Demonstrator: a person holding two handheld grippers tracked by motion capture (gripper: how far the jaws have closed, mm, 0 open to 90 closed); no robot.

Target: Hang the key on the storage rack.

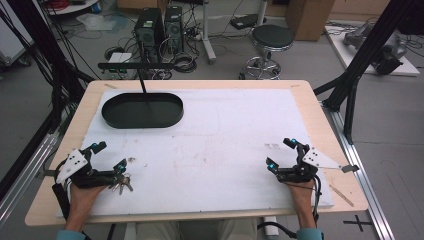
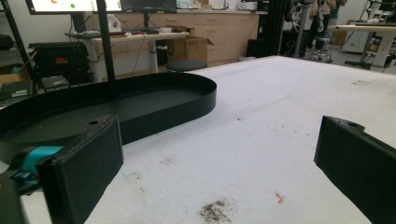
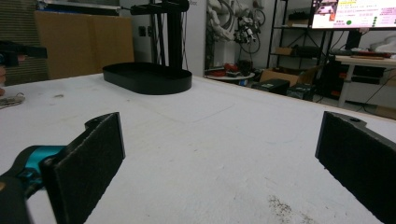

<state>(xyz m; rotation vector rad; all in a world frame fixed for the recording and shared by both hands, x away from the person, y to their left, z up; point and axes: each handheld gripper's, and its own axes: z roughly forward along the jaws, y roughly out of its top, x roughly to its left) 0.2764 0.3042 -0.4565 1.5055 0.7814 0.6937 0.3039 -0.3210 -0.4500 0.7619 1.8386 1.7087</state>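
A black oval tray (image 1: 142, 110) sits on the white mat at the far left, with a thin black post rising from its middle; the same tray (image 2: 140, 105) lies just ahead in the left gripper view, and the tray (image 3: 148, 77) stands far off in the right gripper view. My left gripper (image 1: 109, 156) rests near the front left, open, nothing between its jaws. A bunch of keys (image 1: 121, 183) lies on the mat beside the left hand. My right gripper (image 1: 281, 153) rests at the front right, open and holding nothing.
The white mat (image 1: 220, 135) covers most of the wooden table (image 1: 320, 115). Small dirt marks dot the mat (image 2: 215, 210). A stool (image 1: 271, 40), computer towers (image 1: 159, 30) and cables stand beyond the far edge. Black frame posts (image 1: 365, 55) flank the table.
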